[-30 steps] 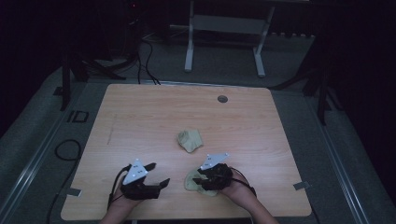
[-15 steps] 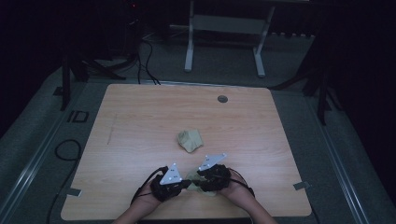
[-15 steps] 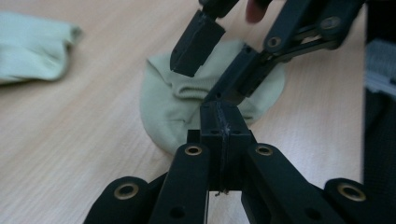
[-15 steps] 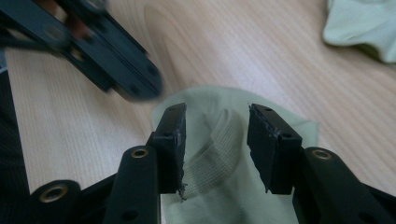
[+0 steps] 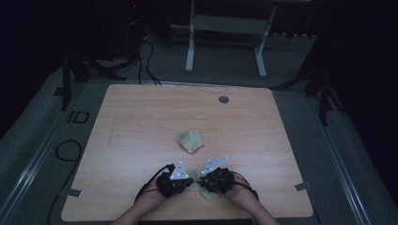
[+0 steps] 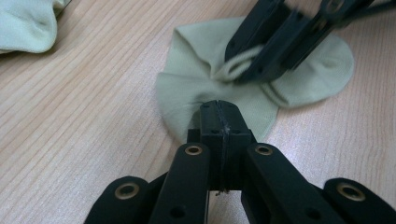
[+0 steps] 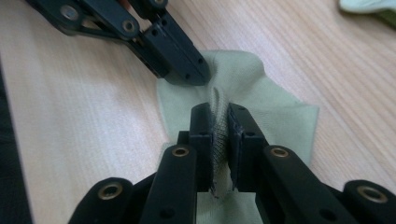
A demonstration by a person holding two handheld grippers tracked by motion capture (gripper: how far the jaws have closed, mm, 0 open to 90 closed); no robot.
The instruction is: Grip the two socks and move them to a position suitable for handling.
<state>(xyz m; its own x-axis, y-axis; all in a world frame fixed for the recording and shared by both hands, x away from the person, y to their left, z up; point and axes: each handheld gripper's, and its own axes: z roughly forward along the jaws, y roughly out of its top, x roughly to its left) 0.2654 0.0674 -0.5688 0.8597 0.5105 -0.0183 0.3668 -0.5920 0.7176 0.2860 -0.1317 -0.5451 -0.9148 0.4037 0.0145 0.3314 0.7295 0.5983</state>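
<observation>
**Both grippers on the near sock**

So: table carries two pale green socks. Loose sock is bunched near centre. Flat sock lies at the 6 o'clock edge. Right gripper pinches a raised fold of it. Left gripper at its 9 o'clock, jaws pressed together at the sock's edge; can't tell if cloth is caught.
</observation>
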